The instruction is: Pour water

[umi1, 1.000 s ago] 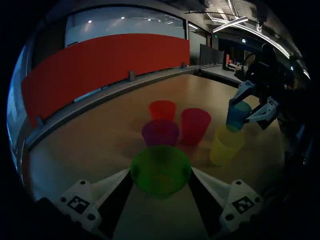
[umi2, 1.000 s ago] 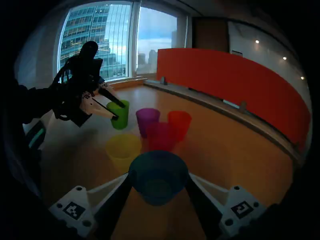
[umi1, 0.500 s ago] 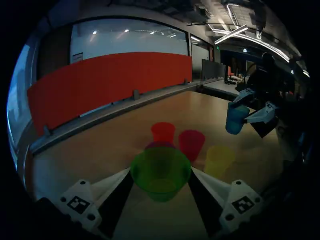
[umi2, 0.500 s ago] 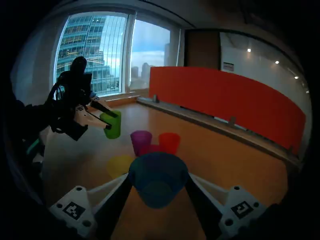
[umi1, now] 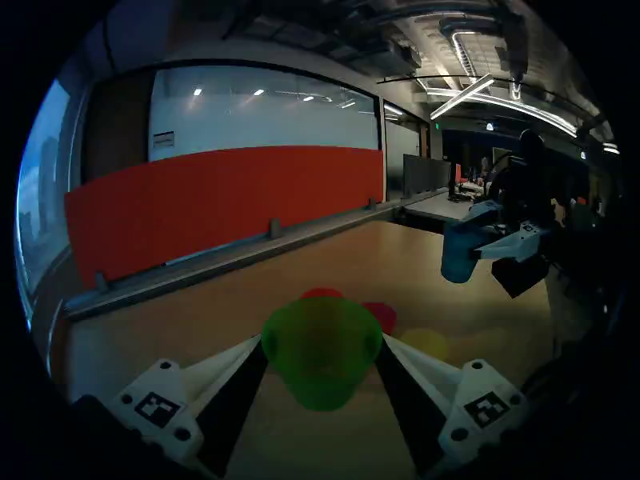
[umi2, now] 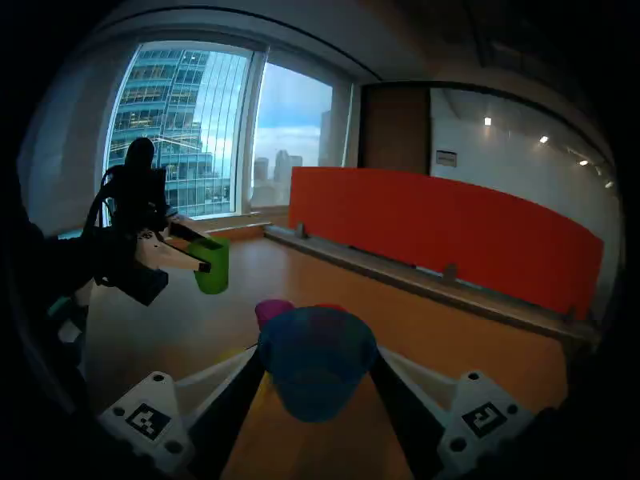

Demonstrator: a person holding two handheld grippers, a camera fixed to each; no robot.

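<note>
My left gripper (umi1: 322,356) is shut on a green cup (umi1: 322,348), held upright in the air above the wooden table (umi1: 240,312). The same green cup (umi2: 212,264) and left gripper (umi2: 188,252) appear at the left of the right gripper view. My right gripper (umi2: 317,370) is shut on a blue cup (umi2: 317,360), also lifted. In the left gripper view the blue cup (umi1: 458,254) hangs at the right in the right gripper (umi1: 492,240). Behind the green cup peek a red cup (umi1: 322,294), a pink cup (umi1: 382,314) and a yellow cup (umi1: 424,342). A purple cup (umi2: 274,310) stands behind the blue one.
A long orange partition (umi1: 224,200) runs along the table's far edge, with a rail below it. Tall windows (umi2: 184,128) stand behind the left gripper. A person's dark sleeves (umi2: 56,264) hold the grippers.
Both grippers have risen with their cups, so the standing cups have dropped low and are now mostly hidden behind the held cups.
</note>
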